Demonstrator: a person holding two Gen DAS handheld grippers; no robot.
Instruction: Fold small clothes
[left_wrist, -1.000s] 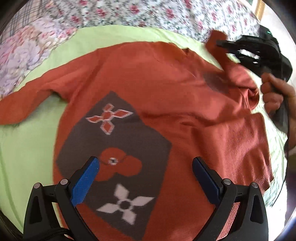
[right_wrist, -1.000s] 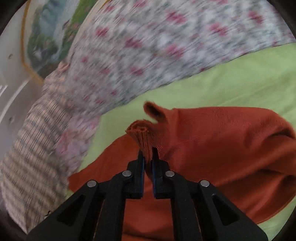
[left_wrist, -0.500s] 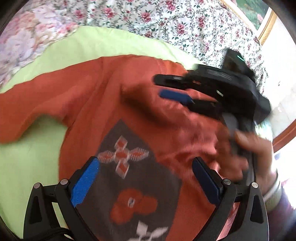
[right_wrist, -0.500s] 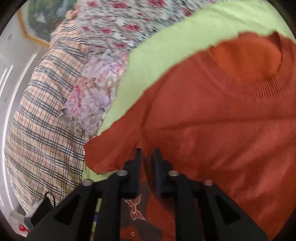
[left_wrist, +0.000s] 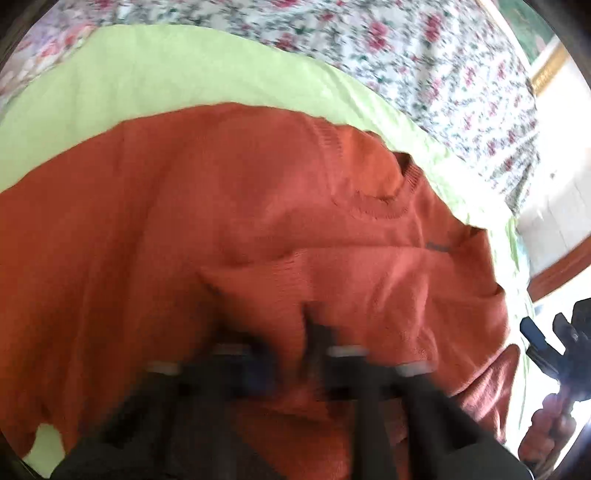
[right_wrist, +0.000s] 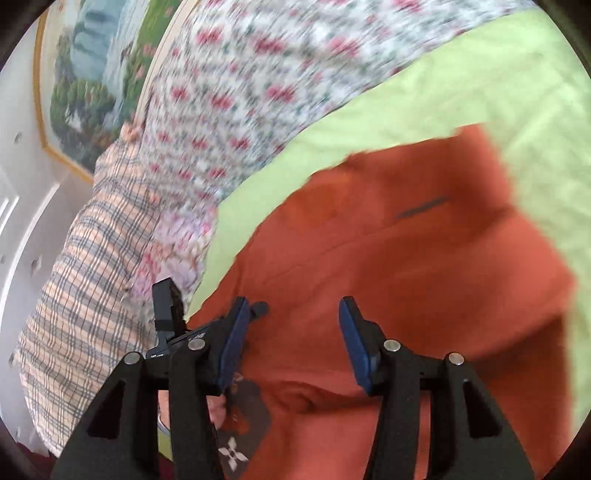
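An orange sweater (left_wrist: 258, 206) lies spread on a green sheet (left_wrist: 166, 70) over the bed, filling the middle of both views. Its neckline (left_wrist: 384, 206) sits right of centre in the left wrist view, and one sleeve (left_wrist: 351, 284) is folded across the chest, with its cuff end pointing toward the lower middle of that frame.

The left hand-held gripper (left_wrist: 291, 358) is at the bottom centre of its own view, badly blurred. Its jaws are drawn close together, having just snapped closed, and the cloth of the folded sleeve bunches up right at the tips. Blur hides whether the pads actually pinch the knit, so a hold on the cloth cannot be confirmed.

The right hand-held gripper (right_wrist: 291, 343) is released: its blue pads (right_wrist: 354, 343) stand apart with only the flat sweater showing beneath the gap, and the jaws have just been opening. In the left wrist view it sits at the far right edge, off the sweater, held in a hand (left_wrist: 550, 428).

The sweater's long axis runs from lower left to upper right in the right wrist view. The left hand-held gripper is the nearer one, right on the folded sleeve, so the coming fold likely depends on it.
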